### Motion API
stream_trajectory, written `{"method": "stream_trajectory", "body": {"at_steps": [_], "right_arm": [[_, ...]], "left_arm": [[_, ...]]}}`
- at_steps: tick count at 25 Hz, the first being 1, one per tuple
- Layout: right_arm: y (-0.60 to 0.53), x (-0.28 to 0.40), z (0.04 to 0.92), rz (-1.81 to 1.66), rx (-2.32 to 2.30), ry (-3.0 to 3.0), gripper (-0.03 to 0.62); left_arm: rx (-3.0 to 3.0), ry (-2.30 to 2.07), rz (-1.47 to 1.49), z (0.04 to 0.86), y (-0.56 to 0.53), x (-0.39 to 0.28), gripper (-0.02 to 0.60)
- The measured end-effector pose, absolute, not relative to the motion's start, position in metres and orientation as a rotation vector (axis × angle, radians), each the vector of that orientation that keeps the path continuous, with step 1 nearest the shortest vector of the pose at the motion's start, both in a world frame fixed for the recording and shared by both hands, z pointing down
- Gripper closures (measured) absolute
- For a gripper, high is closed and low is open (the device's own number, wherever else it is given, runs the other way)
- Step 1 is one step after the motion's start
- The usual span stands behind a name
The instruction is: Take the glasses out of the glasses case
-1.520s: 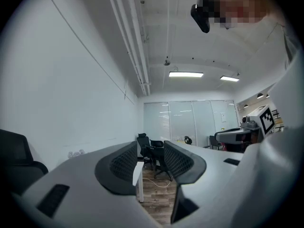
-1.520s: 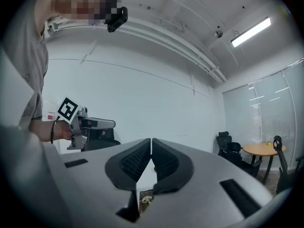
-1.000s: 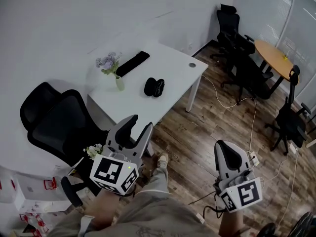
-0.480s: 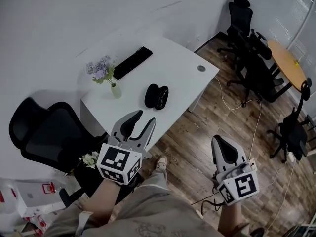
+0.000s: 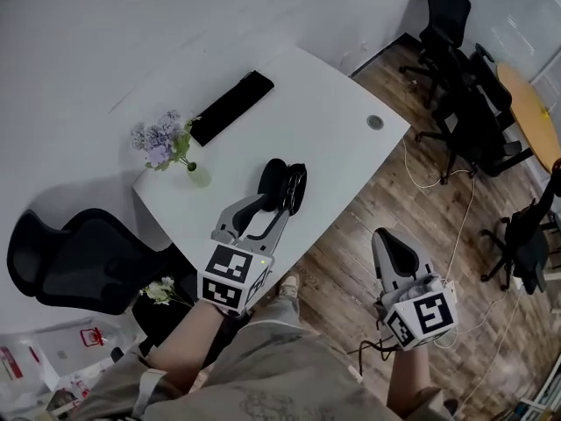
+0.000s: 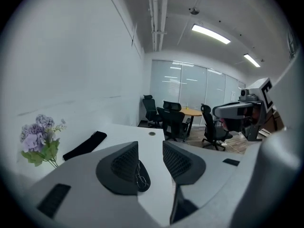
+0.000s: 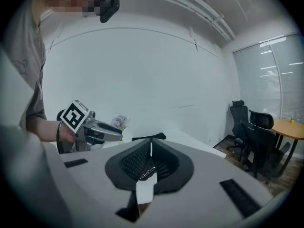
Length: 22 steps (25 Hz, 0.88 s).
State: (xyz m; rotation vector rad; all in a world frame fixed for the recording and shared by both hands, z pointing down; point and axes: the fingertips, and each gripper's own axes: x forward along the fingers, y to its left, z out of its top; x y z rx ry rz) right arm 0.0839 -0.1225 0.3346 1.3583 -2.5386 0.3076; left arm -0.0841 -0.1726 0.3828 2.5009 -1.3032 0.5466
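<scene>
Across the upper middle of the head view we see a white table (image 5: 337,90) standing on a wooden floor (image 5: 346,261), with a black office chair (image 5: 61,266) off its left end. Our left gripper (image 5: 273,207) reaches over the table's near edge. Its jaws stand well apart and are closing, and nothing sits between the pads, only tabletop showing through the gap. Our right gripper (image 5: 387,239) hangs over the floor, well apart from the table, jaws together and gripping nothing. A long black pad (image 5: 232,108) lies toward the far edge, and a small vase of purple flowers (image 5: 162,143) stands near the left corner. The black glasses case (image 5: 272,175) lies open on the table just ahead of the left gripper's tips, half hidden behind one jaw in the left gripper view. The glasses (image 5: 296,187) rest in its right half.
</scene>
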Motion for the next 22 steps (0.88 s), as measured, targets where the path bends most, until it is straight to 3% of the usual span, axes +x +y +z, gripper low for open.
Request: {"method": "stream_trajectory", "body": {"at_steps": [22], "right_arm": [[-0.194, 0.081, 0.442, 0.517, 1.158, -2.463, 0.559]], "left_arm": [[2.183, -1.076, 0.842, 0.552, -0.225, -0.068, 0.400]]}}
